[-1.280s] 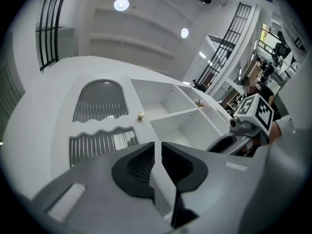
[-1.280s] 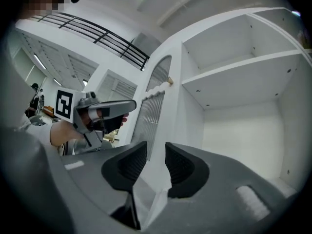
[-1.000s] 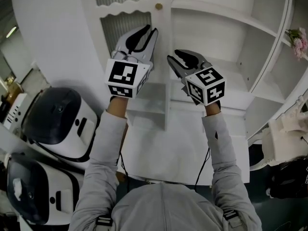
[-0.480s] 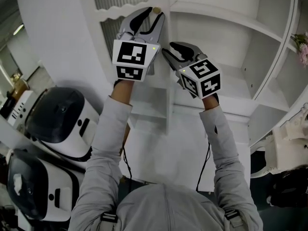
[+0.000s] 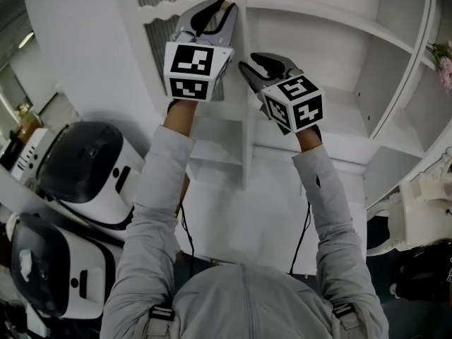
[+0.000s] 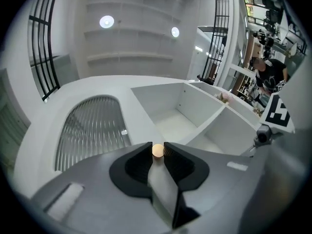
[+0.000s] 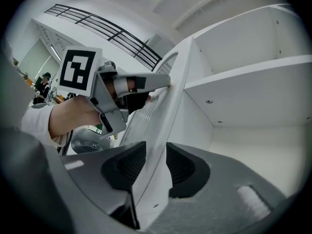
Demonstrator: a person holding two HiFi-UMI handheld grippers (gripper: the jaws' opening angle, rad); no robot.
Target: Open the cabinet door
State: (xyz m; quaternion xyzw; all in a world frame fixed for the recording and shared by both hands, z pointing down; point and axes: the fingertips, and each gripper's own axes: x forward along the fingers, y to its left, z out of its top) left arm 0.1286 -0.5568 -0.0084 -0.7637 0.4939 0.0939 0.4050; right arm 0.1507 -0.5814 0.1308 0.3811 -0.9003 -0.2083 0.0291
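Left hand-held gripper (image 5: pixel 224 6) is up at the top of the cabinet door (image 6: pixel 92 130), and its jaws are pinched in on the little round wooden knob (image 6: pixel 157 150), which sits right between the pads. The right hand-held gripper (image 7: pixel 156 155) is just below and beside it, jaws closed across the door's free edge, with the white panel running straight through between the two black pads. The door itself, with its ribbed arched window, stands swung out at an angle from the open white shelves (image 5: pixel 332 37) to its right.
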